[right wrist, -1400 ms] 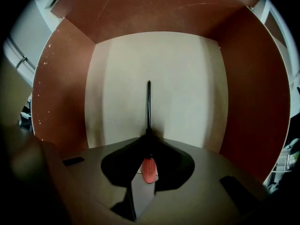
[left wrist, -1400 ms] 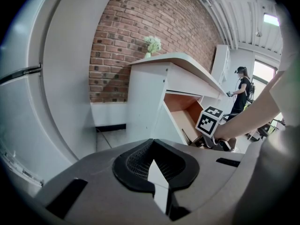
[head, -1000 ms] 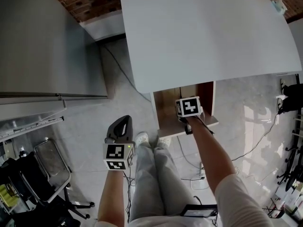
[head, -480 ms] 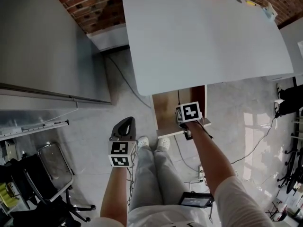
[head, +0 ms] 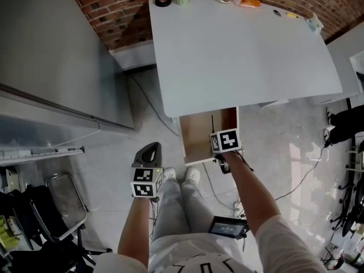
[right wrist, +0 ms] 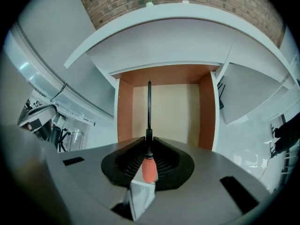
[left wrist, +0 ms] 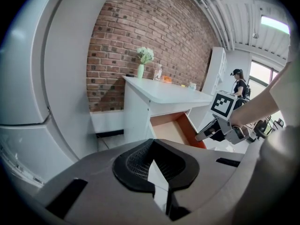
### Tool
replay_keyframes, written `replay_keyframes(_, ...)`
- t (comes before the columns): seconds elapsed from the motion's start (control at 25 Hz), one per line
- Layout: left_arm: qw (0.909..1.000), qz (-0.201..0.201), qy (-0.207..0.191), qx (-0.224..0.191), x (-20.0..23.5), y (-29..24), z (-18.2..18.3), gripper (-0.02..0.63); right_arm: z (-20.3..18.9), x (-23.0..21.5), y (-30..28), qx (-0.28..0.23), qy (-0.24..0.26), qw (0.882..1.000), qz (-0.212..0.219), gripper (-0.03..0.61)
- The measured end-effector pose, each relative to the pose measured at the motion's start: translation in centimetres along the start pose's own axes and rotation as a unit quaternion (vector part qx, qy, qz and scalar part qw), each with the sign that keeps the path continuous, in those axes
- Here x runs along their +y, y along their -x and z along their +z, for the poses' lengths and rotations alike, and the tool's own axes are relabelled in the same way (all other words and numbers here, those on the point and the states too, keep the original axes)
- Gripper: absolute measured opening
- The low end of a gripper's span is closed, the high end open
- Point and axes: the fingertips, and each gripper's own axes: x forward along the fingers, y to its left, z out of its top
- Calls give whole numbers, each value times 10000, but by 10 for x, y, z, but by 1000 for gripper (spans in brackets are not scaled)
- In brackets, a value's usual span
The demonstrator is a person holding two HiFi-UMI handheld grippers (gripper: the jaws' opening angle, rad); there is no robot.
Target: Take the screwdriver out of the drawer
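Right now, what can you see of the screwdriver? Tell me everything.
The screwdriver has a slim black shaft, seemingly metal, and a short orange-red handle. The right tongs are shut on it where shaft meets handle. Its shaft points away from them, over the open wooden drawer; no other contact is evident.

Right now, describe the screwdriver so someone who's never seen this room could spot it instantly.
Find the white table against the brick wall; an open wooden drawer sticks out under its near edge. Over that drawer, the right tool grips the screwdriver: a thin black shaft with a short orange-red handle, the only rod-shaped item there.
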Motion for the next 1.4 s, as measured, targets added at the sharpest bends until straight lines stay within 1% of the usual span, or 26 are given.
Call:
replay_keyframes(0.12,10000,-29,-41,-65,-4,9,13,12,0,5,20,-72,114,9999,69,54)
replay_keyframes(0.28,9998,-33,-62,-209,-7,19,34,11,7,10,47,-291,280,9991,147,54)
replay_keyframes(0.6,9985,-68,-140,-526,-17,42,74,11,22,22,105,-776,263,9961,323,54)
replay_keyframes(0.88,9955,-86,-309,-894,-16,65,114,12,38,31,164,-1354,307,9896,376,54)
replay_keyframes(1.04,9918,-35,-369,-1226,-16,81,144,12,50,33,198,-1777,304,9830,354,54)
replay_keyframes(1.2,9863,5,-399,-1598,-18,97,174,12,66,41,229,-2234,422,9733,306,54)
replay_keyframes(1.32,9815,4,-454,-1858,-24,113,193,12,76,47,257,-2647,592,9624,110,54)
replay_keyframes(1.4,9775,-1,-573,-2032,-26,125,206,11,84,53,277,-2981,741,9516,-81,54)
